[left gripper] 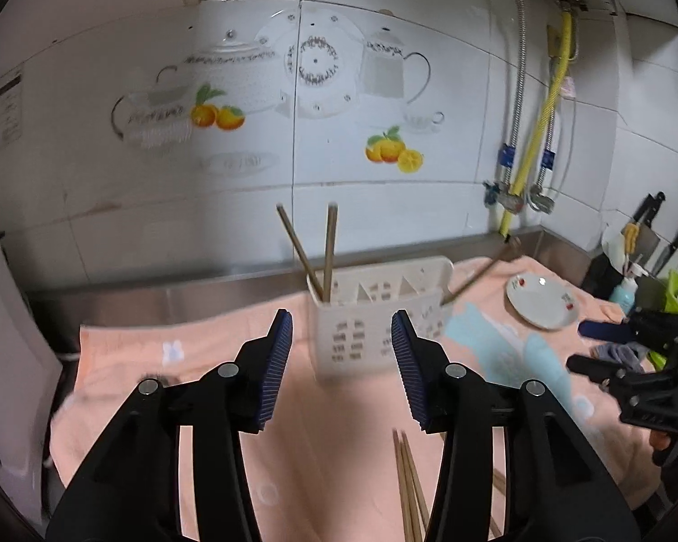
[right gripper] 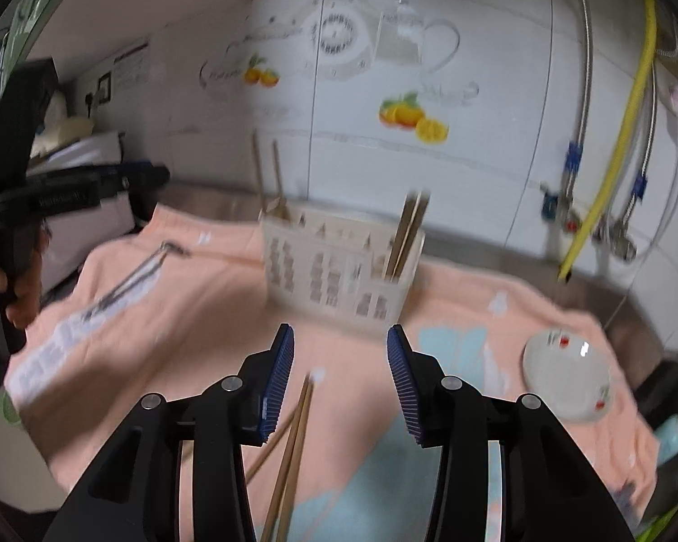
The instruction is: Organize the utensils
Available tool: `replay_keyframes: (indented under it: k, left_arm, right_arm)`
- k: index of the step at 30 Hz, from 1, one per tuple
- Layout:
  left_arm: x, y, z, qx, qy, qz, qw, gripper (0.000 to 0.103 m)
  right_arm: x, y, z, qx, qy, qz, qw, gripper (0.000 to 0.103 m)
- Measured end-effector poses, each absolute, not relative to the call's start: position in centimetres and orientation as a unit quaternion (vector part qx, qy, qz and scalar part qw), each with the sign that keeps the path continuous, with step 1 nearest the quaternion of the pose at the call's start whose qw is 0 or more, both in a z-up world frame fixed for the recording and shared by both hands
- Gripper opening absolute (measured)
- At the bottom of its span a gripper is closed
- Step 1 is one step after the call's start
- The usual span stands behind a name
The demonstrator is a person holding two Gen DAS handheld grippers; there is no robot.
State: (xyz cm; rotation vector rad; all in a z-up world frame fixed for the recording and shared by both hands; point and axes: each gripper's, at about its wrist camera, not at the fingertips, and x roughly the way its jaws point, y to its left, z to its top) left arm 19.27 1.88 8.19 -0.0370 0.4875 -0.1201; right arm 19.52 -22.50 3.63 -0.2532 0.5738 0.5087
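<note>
The left gripper (left gripper: pixel 341 352) hangs released, its blue-ribbed pads spread wide with nothing between them, above the peach towel (left gripper: pixel 194 361) that covers the worktop. Straight ahead of it stands the white utensil caddy (left gripper: pixel 375 316), a pierced plastic box with divided compartments. Two brown chopsticks (left gripper: pixel 321 248) stand upright in its left end compartment, crossing slightly, and more chopsticks (right gripper: pixel 407 235) lean out of its right end compartment. A loose bundle of chopsticks (left gripper: pixel 409 488) lies flat on the towel just below and right of the left gripper.

The right gripper (right gripper: pixel 338 361) is likewise released and empty, jaws apart, poised over the same loose chopsticks (right gripper: pixel 294 442), whose tips lie between and just below its pads. The caddy (right gripper: pixel 339 271) sits beyond it, well apart.

A white saucer (right gripper: pixel 569 375) with small red marks rests on the towel near the worktop's right edge. A thin metal utensil (right gripper: pixel 131 271), blurred, lies on the towel toward the left edge. Bare towel stretches between the caddy and both grippers. The tiled wall (left gripper: pixel 384 90) runs along the back edge, with pipes (left gripper: pixel 533 135) toward the right corner.
</note>
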Motion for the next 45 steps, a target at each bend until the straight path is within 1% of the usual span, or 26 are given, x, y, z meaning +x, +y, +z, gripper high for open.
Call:
replay_keyframes:
  k: [8, 11, 13, 18, 22, 30, 34, 42, 44, 45]
  left_arm:
    - [15.1, 1.4, 4.0, -0.019, 0.267, -0.060, 0.962, 0.046]
    - [14.1, 1.4, 2.5, -0.026, 0.281, -0.064, 0.957, 0.046]
    - [13.5, 1.3, 1.4, -0.025, 0.291, -0.062, 0.954, 0.046]
    - [12.1, 1.4, -0.8, -0.026, 0.313, -0.062, 0.948, 0.046]
    - [11.4, 1.8, -2.1, -0.032, 0.326, -0.057, 0.943, 0.046]
    - [10.5, 2.5, -3.9, -0.044, 0.347, -0.049, 0.935, 0.046]
    - [10.0, 2.5, -4.6, -0.049, 0.356, -0.048, 0.932, 0.046]
    - [9.4, 2.7, -5.9, -0.057, 0.372, -0.045, 0.925, 0.046]
    - [9.3, 2.8, -6.1, -0.059, 0.374, -0.044, 0.924, 0.050]
    - [9.2, 2.8, -6.1, -0.060, 0.374, -0.041, 0.925, 0.057]
  right_arm:
    - [16.3, -24.1, -3.6, -0.115, 0.347, 0.240, 0.899, 0.041]
    - [15.2, -24.3, -5.8, -0.113, 0.365, 0.239, 0.893, 0.037]
    - [14.6, -24.4, -7.1, -0.107, 0.377, 0.241, 0.888, 0.031]
    - [13.7, -24.2, -9.4, -0.104, 0.397, 0.243, 0.879, 0.024]
    - [13.6, -24.2, -10.0, -0.101, 0.402, 0.243, 0.877, 0.020]
    - [13.4, -24.2, -10.6, -0.096, 0.409, 0.242, 0.875, 0.018]
    - [13.5, -24.1, -10.9, -0.096, 0.411, 0.241, 0.874, 0.014]
    - [13.5, -24.1, -11.4, -0.093, 0.416, 0.239, 0.873, 0.013]
    - [13.5, -24.1, -11.5, -0.093, 0.416, 0.238, 0.873, 0.013]
    - [13.6, -24.1, -11.5, -0.093, 0.416, 0.238, 0.873, 0.013]
